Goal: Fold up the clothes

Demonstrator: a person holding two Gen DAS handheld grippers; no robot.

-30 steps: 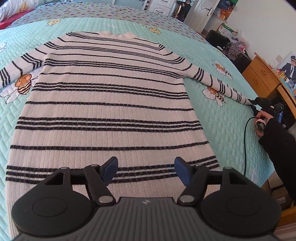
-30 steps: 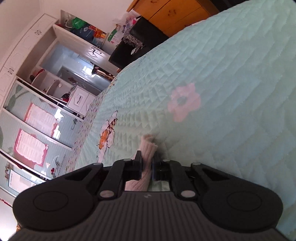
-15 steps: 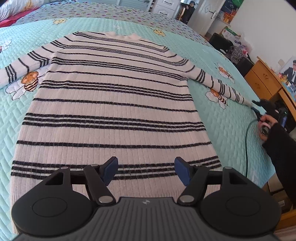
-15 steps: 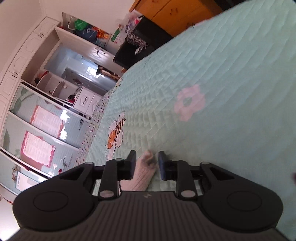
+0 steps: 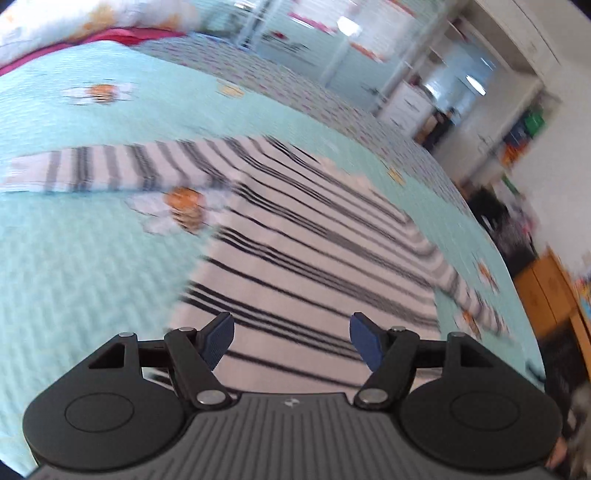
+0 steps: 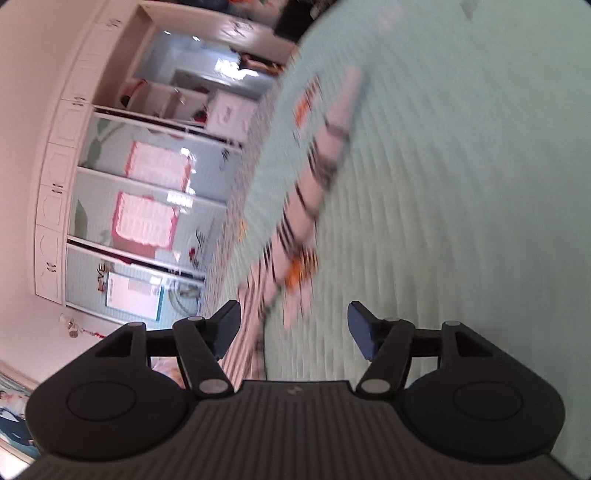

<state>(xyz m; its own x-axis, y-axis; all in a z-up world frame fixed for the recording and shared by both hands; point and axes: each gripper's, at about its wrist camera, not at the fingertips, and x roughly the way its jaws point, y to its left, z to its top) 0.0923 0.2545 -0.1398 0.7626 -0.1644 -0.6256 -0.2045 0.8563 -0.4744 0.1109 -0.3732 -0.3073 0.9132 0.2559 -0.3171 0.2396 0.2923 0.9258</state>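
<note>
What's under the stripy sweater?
The stripy sweater lies flat on a turquoise quilt with bee pictures. One bee peeks out beside a sleeve. Whatever quilt lies beneath the sweater is covered.

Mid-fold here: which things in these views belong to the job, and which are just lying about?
Job:
- striped sweater, flat on the bed
- its sleeve, stretched out
- left gripper, open, empty
- right gripper, jaws opening, empty

Lying about:
- wardrobe
- wooden dresser
- pillow

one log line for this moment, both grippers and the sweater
left gripper: open, empty | right gripper: opening, empty | striped sweater: flat on quilted bedspread, sleeves out
</note>
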